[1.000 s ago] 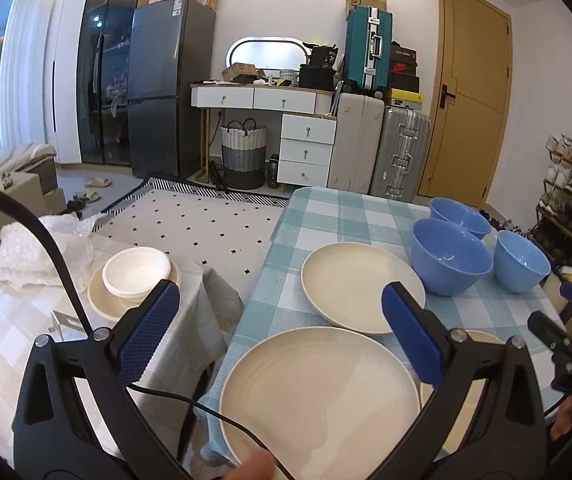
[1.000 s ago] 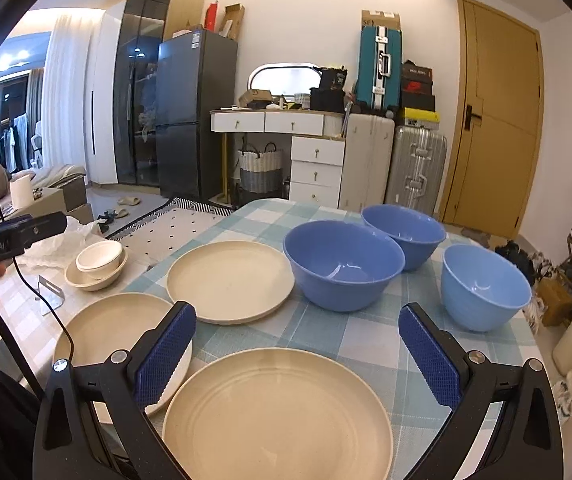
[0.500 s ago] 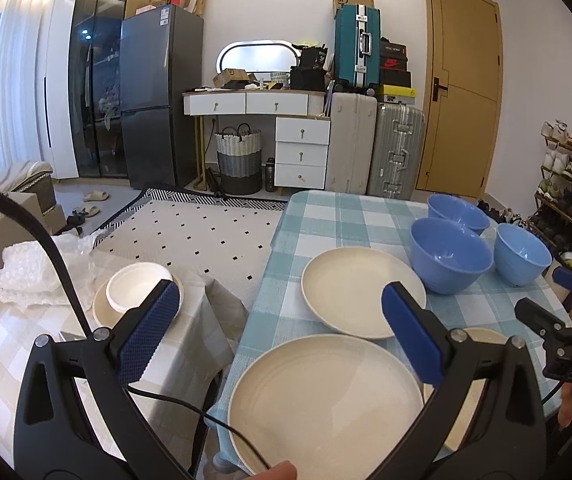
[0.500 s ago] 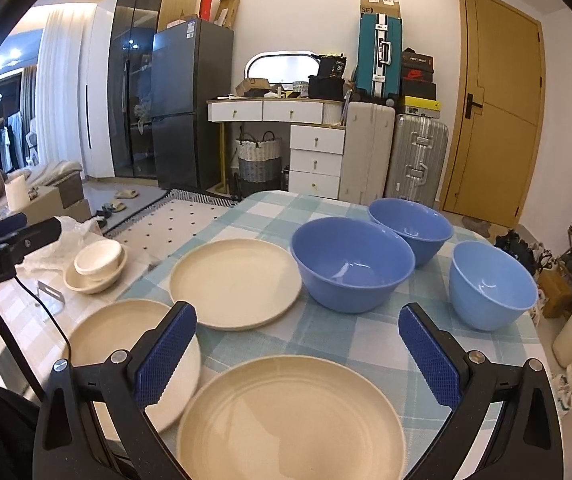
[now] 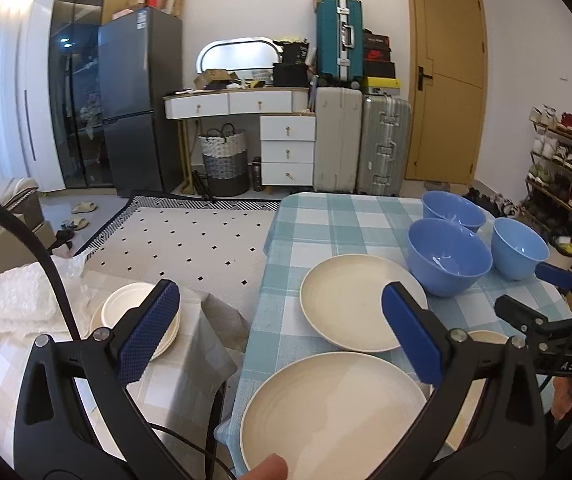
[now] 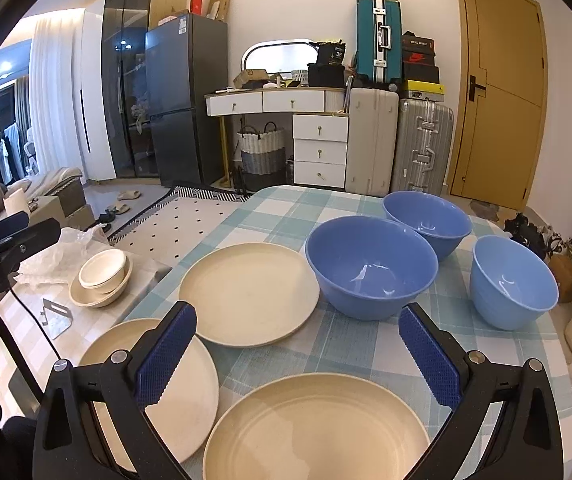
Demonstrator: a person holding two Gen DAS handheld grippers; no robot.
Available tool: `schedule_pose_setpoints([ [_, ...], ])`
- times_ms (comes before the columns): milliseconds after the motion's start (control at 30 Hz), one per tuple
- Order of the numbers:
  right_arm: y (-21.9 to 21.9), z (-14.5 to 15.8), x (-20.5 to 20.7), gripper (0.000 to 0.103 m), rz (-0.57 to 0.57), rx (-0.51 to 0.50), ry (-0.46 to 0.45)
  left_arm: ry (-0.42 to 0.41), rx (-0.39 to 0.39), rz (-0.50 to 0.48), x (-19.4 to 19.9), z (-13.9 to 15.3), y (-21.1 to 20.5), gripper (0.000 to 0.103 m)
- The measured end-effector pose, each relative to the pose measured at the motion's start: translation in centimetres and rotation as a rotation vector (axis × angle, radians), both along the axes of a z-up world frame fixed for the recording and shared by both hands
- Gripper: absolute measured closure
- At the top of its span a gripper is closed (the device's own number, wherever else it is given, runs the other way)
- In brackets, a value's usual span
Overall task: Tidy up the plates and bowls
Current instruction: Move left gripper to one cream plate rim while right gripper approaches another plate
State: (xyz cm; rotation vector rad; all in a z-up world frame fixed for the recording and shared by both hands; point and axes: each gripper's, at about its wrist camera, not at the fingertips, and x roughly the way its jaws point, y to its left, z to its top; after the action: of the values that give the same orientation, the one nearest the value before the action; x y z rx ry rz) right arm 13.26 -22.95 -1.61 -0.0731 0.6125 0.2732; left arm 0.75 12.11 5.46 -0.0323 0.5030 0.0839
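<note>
Three cream plates lie on the checked table (image 6: 366,344): a near plate (image 6: 318,428), a left plate (image 6: 190,392) and a far plate (image 6: 250,292). Three blue bowls stand behind them: a big bowl (image 6: 370,268), a far bowl (image 6: 426,216) and a right bowl (image 6: 510,280). My right gripper (image 6: 298,356) is open and empty above the near plate. My left gripper (image 5: 282,332) is open and empty above the left plate (image 5: 334,412), by the table's left edge. The far plate (image 5: 358,304) and bowls (image 5: 446,256) lie beyond it.
A low side table (image 5: 174,384) at the left holds stacked cream bowls (image 5: 130,312) and crumpled plastic (image 5: 22,300). The right gripper shows at the right in the left wrist view (image 5: 534,304). Drawers, suitcases, a fridge and a door stand at the back.
Both grippers have drawn back and risen a little, so the plates and bowls sit slightly farther off. Both stay open and empty.
</note>
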Motion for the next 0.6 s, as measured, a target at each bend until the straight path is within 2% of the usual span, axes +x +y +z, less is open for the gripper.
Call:
schedule_pose_setpoints([
  [333,0.4,-1.1,4.2,0.000,-0.019,0.002,0.122,0.099,-0.007,-0.064,5.5,-0.5,0.7,0.002],
  [600,0.5,-3.4,6.9,0.000,-0.047,0.054,0.248,0.203,-0.039,-0.117,11.0,-2.9,1.3,0.002],
])
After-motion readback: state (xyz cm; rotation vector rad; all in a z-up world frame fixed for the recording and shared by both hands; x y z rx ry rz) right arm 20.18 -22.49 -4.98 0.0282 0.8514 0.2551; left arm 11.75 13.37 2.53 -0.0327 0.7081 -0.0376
